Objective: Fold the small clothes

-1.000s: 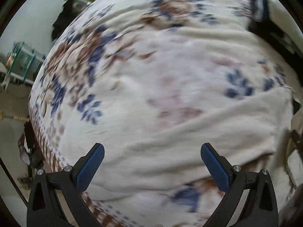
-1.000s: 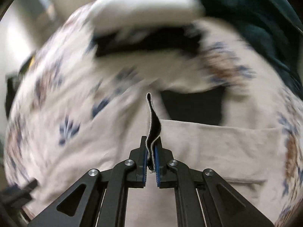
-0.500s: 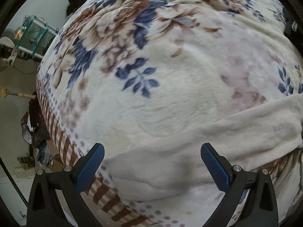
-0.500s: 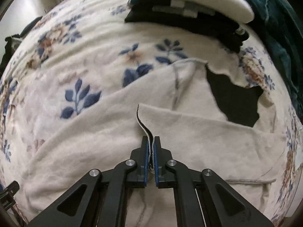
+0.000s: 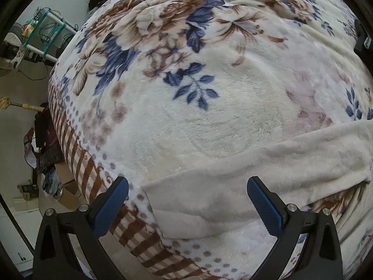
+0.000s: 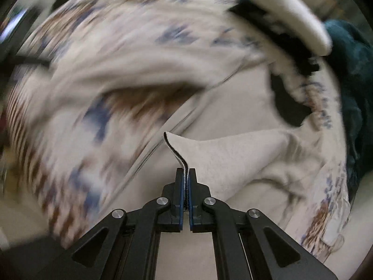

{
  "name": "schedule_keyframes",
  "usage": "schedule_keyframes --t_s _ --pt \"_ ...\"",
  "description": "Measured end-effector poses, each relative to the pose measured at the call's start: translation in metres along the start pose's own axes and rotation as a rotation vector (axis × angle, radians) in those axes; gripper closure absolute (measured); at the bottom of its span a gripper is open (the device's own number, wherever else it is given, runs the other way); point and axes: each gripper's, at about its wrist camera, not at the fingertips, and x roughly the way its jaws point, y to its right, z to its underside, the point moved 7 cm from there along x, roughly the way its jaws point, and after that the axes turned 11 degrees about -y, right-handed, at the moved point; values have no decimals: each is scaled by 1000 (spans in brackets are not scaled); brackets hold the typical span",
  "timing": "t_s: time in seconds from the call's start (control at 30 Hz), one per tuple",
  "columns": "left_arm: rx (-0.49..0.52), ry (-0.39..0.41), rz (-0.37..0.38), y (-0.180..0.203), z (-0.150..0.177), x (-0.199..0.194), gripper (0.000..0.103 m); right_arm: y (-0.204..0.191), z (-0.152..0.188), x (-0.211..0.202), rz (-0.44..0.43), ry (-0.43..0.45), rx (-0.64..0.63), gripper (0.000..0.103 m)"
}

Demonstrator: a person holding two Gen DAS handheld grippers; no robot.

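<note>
A cream fleece garment lies on a floral blanket (image 5: 209,107). In the left wrist view one long part of it, a sleeve or leg (image 5: 244,182), lies across the blanket near the bed's edge. My left gripper (image 5: 186,200) is open and empty, its blue pads either side of that part, just above it. In the right wrist view my right gripper (image 6: 185,186) is shut on an edge of the cream garment (image 6: 233,161) with a dark lining and holds it lifted. That view is blurred by motion.
A stack of folded dark and white clothes (image 6: 291,25) and a dark teal fabric (image 6: 354,88) lie at the far right. The bed's edge (image 5: 77,163) drops to a floor with boxes and clutter (image 5: 46,163) on the left.
My left gripper has moved toward the end of the cream part near the bed's edge. My right gripper keeps its hold and is swinging the held edge across, blurring the view.
</note>
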Motion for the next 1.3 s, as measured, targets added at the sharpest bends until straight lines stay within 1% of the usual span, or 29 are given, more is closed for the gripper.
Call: schedule_keyframes --t_s 0.07,0.17,0.27,0.33,0.37,0.43,0.5,0.53,0.57,0.6,0.63,0.67,0.7,0.73,0.77,0.8,0.83,0.87,0.9,0.93,0.97,1.0,1.03,1.1,1.17,1.23,1.27,1.3 --pt "1 -1 0 -1 2 0 0 -25 26 7 -28 -42 -61 101" --pt "7 0 -8 -3 7 2 0 -51 51 17 -54 -84 -122 101" --pt "8 -7 -13 -6 13 5 0 -73 68 25 -66 -106 -182 101" --pt "1 -14 -19 -11 19 8 0 -81 78 33 -66 -132 -214 101" --pt "-3 -21 -19 -13 22 8 0 -85 86 42 -63 -166 -234 100" --pt "-26 -39 0 -23 32 10 0 -83 95 56 -63 -231 -229 99" --pt "-72 -47 40 -38 44 10 0 -76 103 61 -139 -291 -186 91" --pt "-95 -44 65 -43 49 10 0 -73 105 59 -196 -310 -157 73" --pt "-124 -40 101 -50 55 10 0 -65 107 53 -252 -309 -112 44" --pt "-159 -40 147 -56 62 13 0 -58 108 48 -277 -297 -79 34" --pt "-184 -48 186 -59 65 16 0 -48 109 41 -303 -276 -38 30" --pt "-219 -77 249 -61 69 22 0 -30 111 32 -312 -246 30 27" --pt "-270 -108 340 -60 72 29 2 -14 111 29 -310 -231 78 25" --pt "-310 -114 403 -60 73 32 2 0 114 25 -311 -212 133 20" --pt "-367 -118 484 -59 72 37 2 25 118 22 -306 -187 222 18" --pt "-422 -116 542 -59 69 41 3 41 116 20 -298 -181 281 18" --pt "-457 -108 582 -59 66 45 4 61 119 21 -295 -181 352 18" --pt "-497 -102 612 -59 61 51 7 84 124 22 -294 -187 438 18" --pt "-548 -104 621 -60 59 59 15 101 130 24 -291 -194 497 18" --pt "-583 -104 637 -61 57 64 31 118 131 27 -289 -200 550 18" --pt "-625 -106 645 -61 55 72 42 133 139 29 -291 -205 611 18" --pt "-652 -114 631 -61 53 77 72 148 145 31 -296 -208 667 18" --pt "-669 -117 615 -60 52 80 93 158 147 32 -297 -212 707 18" --pt "-673 -70 604 -59 47 74 99 178 148 37 -288 -219 755 18" --pt "-629 22 572 -57 39 51 99 192 155 37 -283 -207 765 18" --pt "-533 119 530 -47 31 19 99 203 160 35 -275 -204 758 18" --pt "-457 178 511 -39 27 -1 99 206 164 34 -274 -201 753 18" --pt "-362 245 493 -23 25 -28 99 207 168 34 -278 -201 749 18"
